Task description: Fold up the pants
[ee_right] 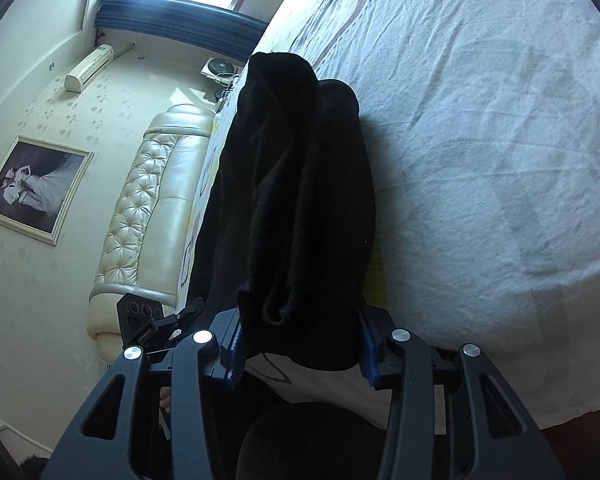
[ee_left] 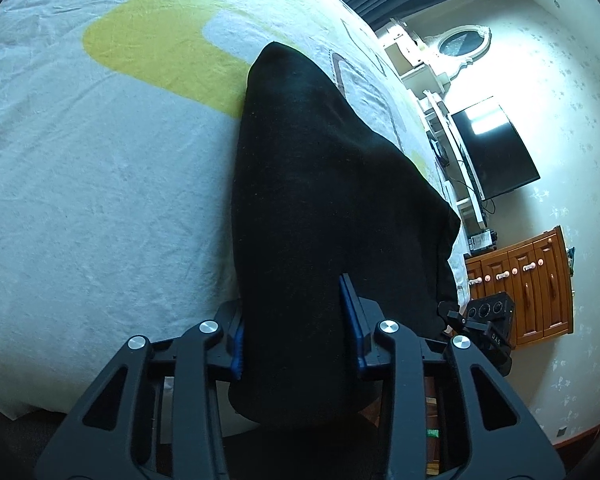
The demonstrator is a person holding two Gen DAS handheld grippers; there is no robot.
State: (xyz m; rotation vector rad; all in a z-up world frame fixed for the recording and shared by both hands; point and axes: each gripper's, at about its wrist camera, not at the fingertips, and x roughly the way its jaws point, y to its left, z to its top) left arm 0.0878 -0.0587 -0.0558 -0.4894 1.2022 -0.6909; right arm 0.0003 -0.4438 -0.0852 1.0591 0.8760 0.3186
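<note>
Black pants [ee_left: 300, 200] hang lifted above the bed, stretched between both grippers. My left gripper [ee_left: 296, 336] is shut on one bunched end of the pants, with cloth filling the gap between its blue pads [ee_left: 348, 320]. My right gripper [ee_right: 300, 344] is shut on the other end of the pants [ee_right: 296, 200], a thick fold of cloth between its blue pads [ee_right: 236, 344]. The right gripper's body shows at the lower right of the left wrist view [ee_left: 488, 320], and the left gripper's body shows at the lower left of the right wrist view [ee_right: 148, 316].
The bed sheet [ee_left: 100, 200] is pale with yellow and brown shapes and lies below the pants. A wooden cabinet [ee_left: 528, 280] and a TV [ee_left: 496, 152] stand beyond the bed. A padded headboard [ee_right: 148, 208] and a framed photo [ee_right: 32, 188] are at the other side.
</note>
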